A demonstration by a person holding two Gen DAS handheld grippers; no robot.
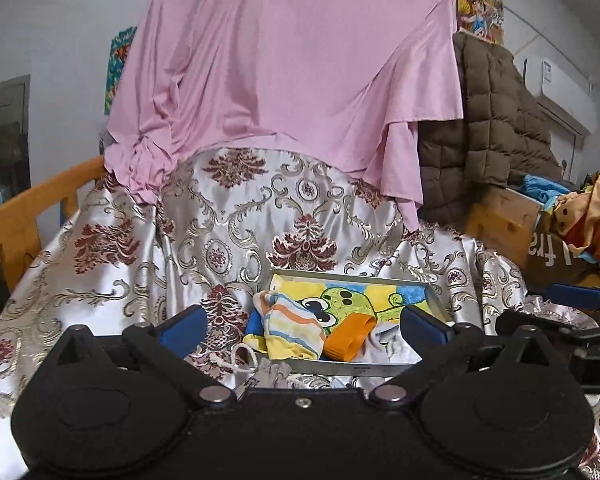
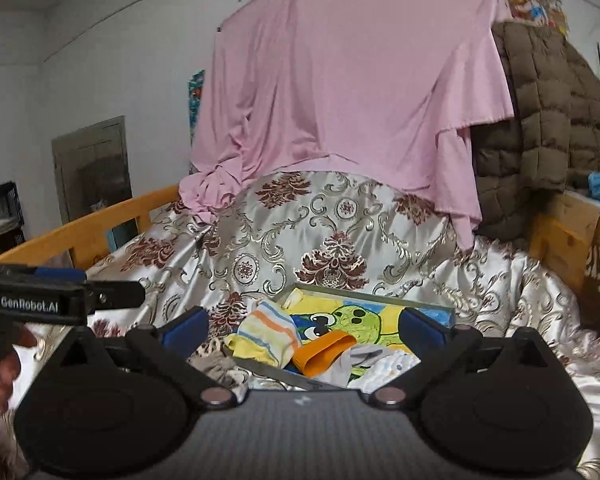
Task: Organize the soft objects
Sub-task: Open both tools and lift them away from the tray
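Both grippers stand spread wide with nothing between their blue pads above a bed draped in a silver satin cover (image 1: 100,280) with maroon damask motifs. The left gripper (image 1: 302,326) and the right gripper (image 2: 304,326) each frame a shallow metal tray (image 1: 434,298) lying near the bed's front edge, its floor printed with a green cartoon frog. Inside the tray rest a striped sock (image 1: 296,330), an orange fabric piece (image 1: 346,338) and a white garment (image 2: 384,364), the sock overhanging the tray's left rim. A grey cloth (image 2: 216,364) lies on the cover just outside that rim. A pink sheet (image 1: 292,60) hangs behind, beside a brown quilted coat (image 1: 496,120).
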